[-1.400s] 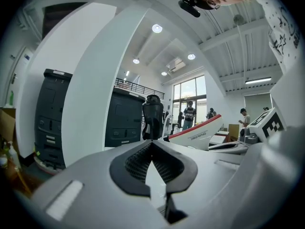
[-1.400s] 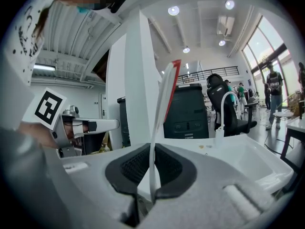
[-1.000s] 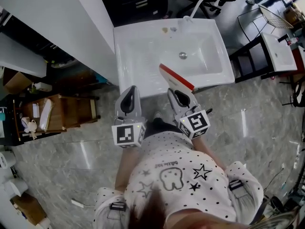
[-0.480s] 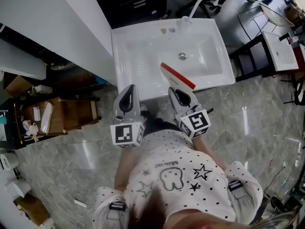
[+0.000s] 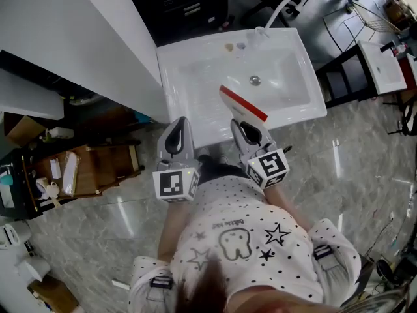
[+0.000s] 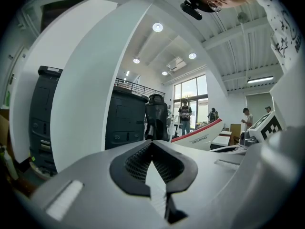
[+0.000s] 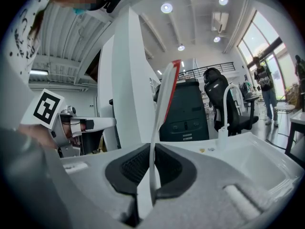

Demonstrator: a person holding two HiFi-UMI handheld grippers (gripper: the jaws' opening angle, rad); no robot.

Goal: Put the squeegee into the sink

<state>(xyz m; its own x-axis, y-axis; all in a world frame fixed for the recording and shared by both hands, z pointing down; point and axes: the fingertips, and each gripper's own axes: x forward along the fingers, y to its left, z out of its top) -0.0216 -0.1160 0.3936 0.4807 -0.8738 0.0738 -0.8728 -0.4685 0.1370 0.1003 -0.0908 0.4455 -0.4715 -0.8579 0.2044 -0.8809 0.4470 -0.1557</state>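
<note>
The squeegee (image 5: 242, 104) is clamped between the jaws of the right tool (image 5: 240, 121), red edge up, and is seen over the near part of the sink (image 5: 172, 77). The left tool (image 5: 178, 121) is held beside it, jaws together, with nothing in them. To do this step well, the squeegee should be carried over the basin, lowered close to the bottom, and only then let go. In the basin only the drain (image 5: 255, 80) is seen. Two small things (image 5: 234, 45) are set by the tap (image 5: 281, 6).
</note>
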